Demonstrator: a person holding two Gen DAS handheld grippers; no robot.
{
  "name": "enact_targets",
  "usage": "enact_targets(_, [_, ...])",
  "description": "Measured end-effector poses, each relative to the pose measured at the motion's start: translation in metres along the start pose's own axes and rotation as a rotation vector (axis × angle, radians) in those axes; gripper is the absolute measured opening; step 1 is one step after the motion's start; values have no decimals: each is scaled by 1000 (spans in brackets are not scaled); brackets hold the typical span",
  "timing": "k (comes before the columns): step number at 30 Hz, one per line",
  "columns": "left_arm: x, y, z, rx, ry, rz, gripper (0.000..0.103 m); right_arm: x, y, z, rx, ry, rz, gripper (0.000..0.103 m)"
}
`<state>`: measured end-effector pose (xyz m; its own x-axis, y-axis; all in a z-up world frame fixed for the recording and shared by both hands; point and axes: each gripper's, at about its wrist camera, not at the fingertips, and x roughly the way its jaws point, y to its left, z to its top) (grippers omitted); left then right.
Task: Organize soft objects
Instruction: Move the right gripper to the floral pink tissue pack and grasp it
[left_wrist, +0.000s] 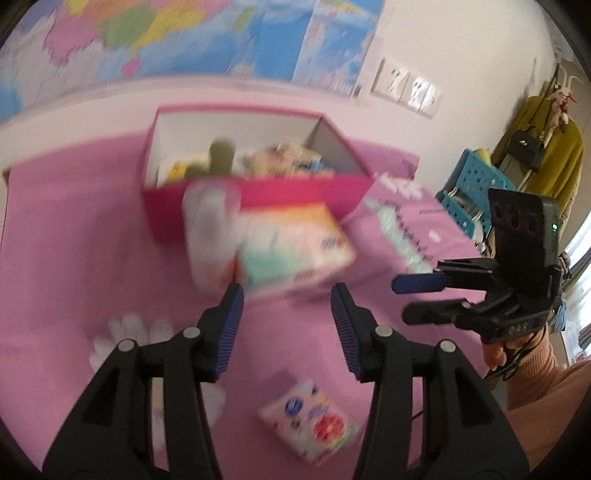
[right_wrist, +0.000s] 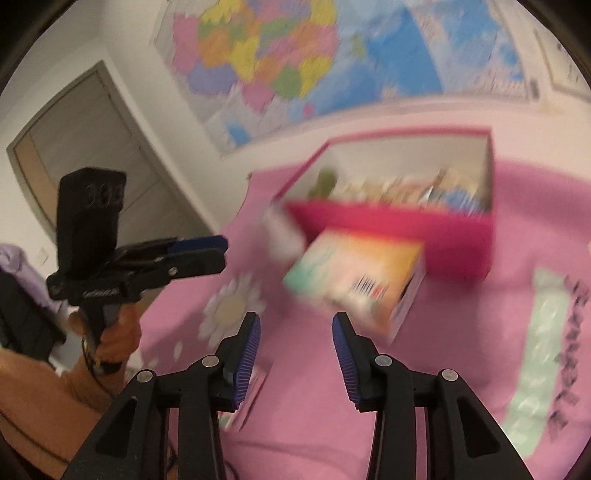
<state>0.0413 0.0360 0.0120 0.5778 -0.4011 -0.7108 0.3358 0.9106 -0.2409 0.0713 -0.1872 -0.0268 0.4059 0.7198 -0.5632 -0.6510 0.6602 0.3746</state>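
Observation:
A pink open box (left_wrist: 255, 206) (right_wrist: 399, 225) stands on the pink bed cover and holds several soft items. A large pastel tissue pack (left_wrist: 295, 251) (right_wrist: 354, 277) lies in front of it, with a white soft object (left_wrist: 210, 229) (right_wrist: 280, 229) at its left. A small flowered tissue pack (left_wrist: 310, 421) lies near my left gripper (left_wrist: 287, 295), which is open and empty above the cover. My right gripper (right_wrist: 296, 321) is open and empty; it also shows in the left wrist view (left_wrist: 402, 299). The left gripper shows in the right wrist view (right_wrist: 221, 251). Both views are blurred.
A map hangs on the wall (left_wrist: 184, 33) behind the bed. A teal crate (left_wrist: 476, 181) and a coat rack with a yellow garment (left_wrist: 546, 155) stand at the right. A door (right_wrist: 92, 147) is at the left. A daisy print (right_wrist: 232, 306) marks the cover.

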Motion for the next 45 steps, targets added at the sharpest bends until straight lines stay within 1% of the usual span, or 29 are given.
enact_targets(5, [12, 9, -28, -44, 63, 2, 51, 24, 16, -35, -3, 119, 62, 41])
enact_targets(8, [21, 11, -44, -67, 108, -12, 51, 41, 24, -53, 6, 195, 117, 41])
enact_targets(11, [24, 15, -54, -82, 133, -29, 51, 54, 35, -71, 8, 267, 159, 41])
enact_targets(13, [24, 18, -59, -93, 145, -55, 51, 59, 41, -81, 10, 301, 201, 42])
enact_targets(14, [26, 20, -61, -100, 154, -69, 51, 63, 46, -87, 11, 317, 237, 42])
enact_targets(17, [31, 21, -68, -105, 185, -89, 48, 74, 55, -95, 18, 348, 280, 42])
enact_targets(20, [36, 19, -74, -106, 217, -133, 48, 83, 56, -96, 44, 343, 291, 41])
enact_targets(23, [36, 14, -77, -93, 226, -145, 48, 83, 49, -92, 81, 308, 284, 41])
enact_targets(26, [36, 9, -78, -83, 227, -156, 48, 77, 39, -86, 112, 269, 248, 41])
enact_targets(28, [38, 7, -79, -89, 233, -183, 48, 75, 32, -82, 129, 243, 222, 41])
enact_targets(30, [40, 5, -80, -94, 238, -207, 48, 66, 22, -79, 140, 218, 178, 41])
enact_targets(32, [42, 0, -80, -89, 244, -226, 48, 59, 10, -75, 167, 192, 158, 41])
enact_targets(34, [44, -5, -80, -79, 244, -224, 48, 54, 0, -70, 192, 166, 128, 41])
enact_targets(39, [46, -8, -75, -71, 217, -153, 48, 49, -9, -60, 198, 131, 64, 41])
enact_targets(42, [45, -3, -74, -89, 207, -165, 48, 48, -8, -58, 198, 116, 42, 41])
enact_targets(44, [43, -4, -73, -81, 200, -160, 47, 53, -6, -58, 194, 116, 31, 41])
enact_targets(45, [43, -5, -72, -77, 200, -160, 43, 53, -6, -58, 196, 115, 29, 39])
